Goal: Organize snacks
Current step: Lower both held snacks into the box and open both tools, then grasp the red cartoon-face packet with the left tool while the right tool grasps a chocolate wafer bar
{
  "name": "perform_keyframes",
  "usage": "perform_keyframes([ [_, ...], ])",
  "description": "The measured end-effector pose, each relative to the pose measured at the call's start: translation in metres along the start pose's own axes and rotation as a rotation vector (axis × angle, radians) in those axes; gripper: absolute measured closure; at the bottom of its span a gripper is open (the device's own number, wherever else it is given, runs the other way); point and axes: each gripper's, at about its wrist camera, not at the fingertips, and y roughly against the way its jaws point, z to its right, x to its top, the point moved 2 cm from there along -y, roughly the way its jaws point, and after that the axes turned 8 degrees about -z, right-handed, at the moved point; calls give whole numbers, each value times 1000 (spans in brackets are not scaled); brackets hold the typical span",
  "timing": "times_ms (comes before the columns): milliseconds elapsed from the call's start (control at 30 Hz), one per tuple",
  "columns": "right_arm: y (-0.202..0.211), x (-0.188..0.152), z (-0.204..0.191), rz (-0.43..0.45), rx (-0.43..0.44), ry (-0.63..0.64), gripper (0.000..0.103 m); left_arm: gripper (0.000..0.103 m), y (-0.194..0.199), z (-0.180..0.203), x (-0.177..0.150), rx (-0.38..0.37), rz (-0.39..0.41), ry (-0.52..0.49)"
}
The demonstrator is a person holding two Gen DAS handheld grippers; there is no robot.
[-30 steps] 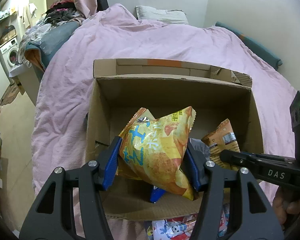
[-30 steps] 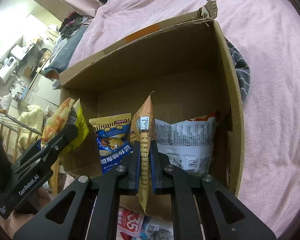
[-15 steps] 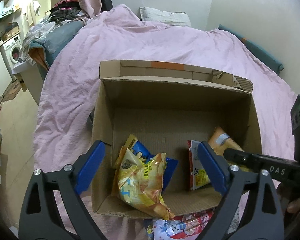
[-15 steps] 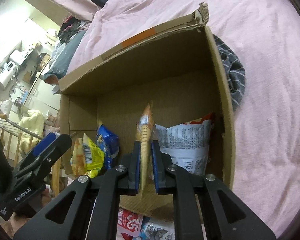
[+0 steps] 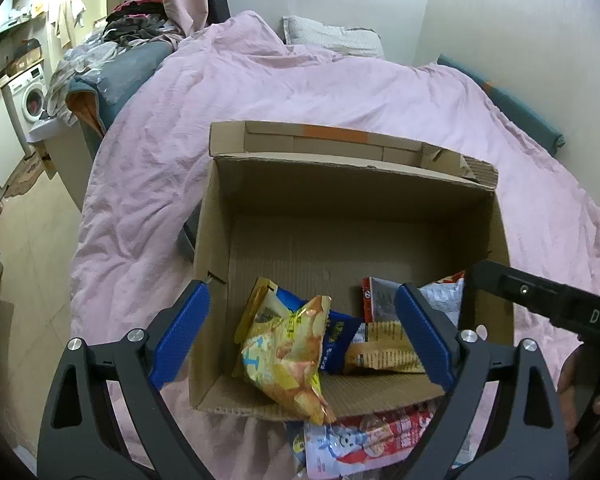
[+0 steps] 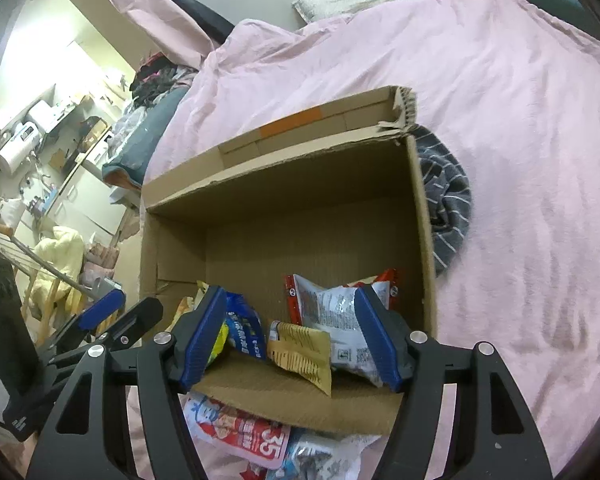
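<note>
An open cardboard box [image 5: 292, 184] [image 6: 284, 200] sits on a pink bed. Inside lie a yellow chip bag [image 5: 288, 356], a blue snack bag [image 5: 336, 332] [image 6: 244, 328], a tan snack bag [image 5: 384, 354] [image 6: 300, 350] and a red-and-white bag [image 5: 384, 300] [image 6: 332, 320]. My left gripper [image 5: 300, 336] hangs open above the box's near edge, its pads clear of the yellow bag. My right gripper [image 6: 292, 336] is above the near edge too; its jaws are opening, and the tan bag lies loose between them in the box.
More snack packets [image 5: 360, 440] [image 6: 236, 436] lie on the bed in front of the box. A grey striped cloth [image 6: 448, 200] is bunched against the box's right wall. A pillow [image 5: 332, 36] lies at the far end, and the bed's left edge drops to the floor [image 5: 28, 240].
The left gripper opened and the yellow bag dropped into the box. The right gripper let go of the tan bag, which fell flat, and rose a little.
</note>
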Motion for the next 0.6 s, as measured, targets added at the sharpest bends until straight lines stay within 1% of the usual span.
perform_keyframes([
  [100,11,-6,1,11,-19,-18,34,11,12,-3,-4,-9,26,10],
  [233,25,-15,1,22,-50,-14,33,11,25,-6,-9,-5,36,18],
  [367,37,-29,0,27,-70,3,33,11,40,-18,-17,-8,47,60],
  [500,49,-46,3,25,-69,-15,33,11,53,-29,-28,-19,49,101],
  [567,52,-52,5,22,-69,-23,33,9,57,-31,-33,-5,52,102],
  [600,55,-56,6,21,-69,-28,33,6,60,-34,-36,0,51,107],
])
